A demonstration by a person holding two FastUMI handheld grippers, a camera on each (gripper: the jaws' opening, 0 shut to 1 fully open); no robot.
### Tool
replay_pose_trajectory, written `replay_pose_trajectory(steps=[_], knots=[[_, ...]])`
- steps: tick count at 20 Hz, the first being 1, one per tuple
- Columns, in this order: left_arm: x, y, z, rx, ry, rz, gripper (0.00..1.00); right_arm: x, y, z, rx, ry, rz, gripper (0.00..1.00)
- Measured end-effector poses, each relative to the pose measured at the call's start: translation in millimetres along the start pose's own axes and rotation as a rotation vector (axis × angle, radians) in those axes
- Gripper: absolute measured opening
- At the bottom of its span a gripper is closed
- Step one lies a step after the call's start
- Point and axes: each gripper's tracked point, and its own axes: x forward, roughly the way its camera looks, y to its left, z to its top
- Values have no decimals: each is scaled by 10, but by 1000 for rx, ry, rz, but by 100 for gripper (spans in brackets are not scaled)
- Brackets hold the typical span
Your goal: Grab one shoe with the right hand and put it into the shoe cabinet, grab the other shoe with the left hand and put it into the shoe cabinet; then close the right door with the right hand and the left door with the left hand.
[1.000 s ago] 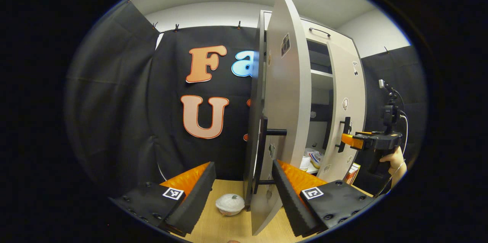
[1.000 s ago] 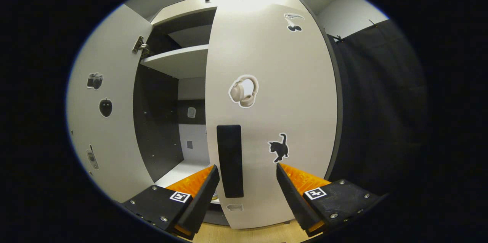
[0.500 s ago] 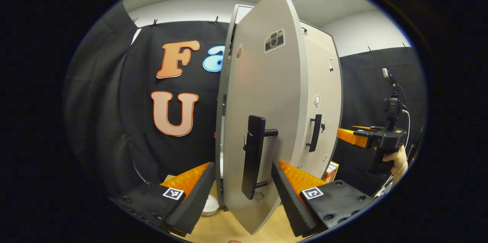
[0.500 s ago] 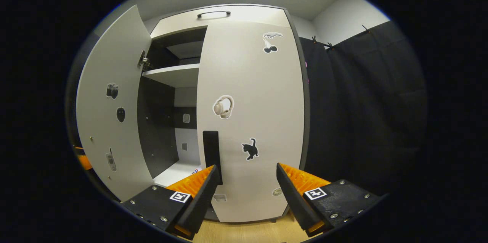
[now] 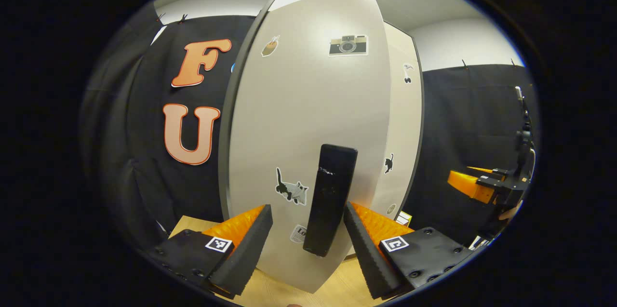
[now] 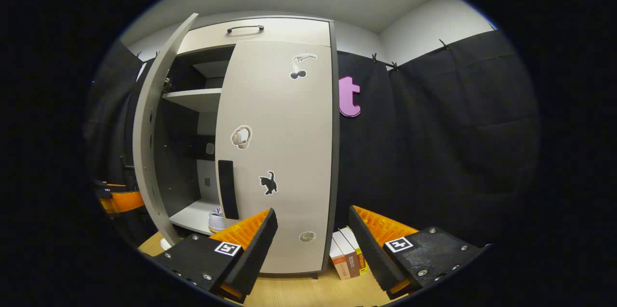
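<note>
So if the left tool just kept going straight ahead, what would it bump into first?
Most likely the black handle on the left door, which stands between the open left tool's fingers; depth is hard to judge.

two doors (image 6: 277, 153), one shoe (image 6: 217, 220), three books (image 6: 348, 254)

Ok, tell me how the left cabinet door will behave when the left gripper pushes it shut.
The left door looks like a rigid flat panel, so it should swing rather than flex. Hinged along one side, it likely pivots easily. The left gripper straddles its black handle with open fingers, so it could slip off.
</note>
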Motion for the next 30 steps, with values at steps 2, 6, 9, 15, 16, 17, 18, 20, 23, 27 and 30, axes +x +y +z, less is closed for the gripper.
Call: replay_pose_trajectory(steps=[2,6,9,15,16,17,18,20,23,27,30], knots=[[197,-146,4,11,7,-3,100,-25,-144,-45,-1,10,-24,93],[445,-211,-11,9,8,37,100,-62,-365,-126,-2,31,-54,93],[545,-221,-12,-1,9,43,100,-82,-483,-135,-14,33,-69,93],[872,-280,21,29,29,110,100,-65,-571,-184,-16,43,-62,93],[917,-286,37,38,27,123,100,-53,-594,-204,-20,46,-62,93],[957,-296,51,39,25,134,100,-34,-621,-219,-20,50,-63,93],[983,-293,52,39,21,142,100,-25,-637,-239,-16,56,-58,93],[1007,-295,55,40,19,150,100,12,-671,-260,-9,65,-52,93],[1052,-293,50,41,30,165,100,89,-711,-252,2,65,-41,93],[1062,-290,-1,52,47,189,100,156,-714,-229,20,67,-8,93],[989,-299,-41,54,70,197,100,232,-690,-158,27,63,17,93]])
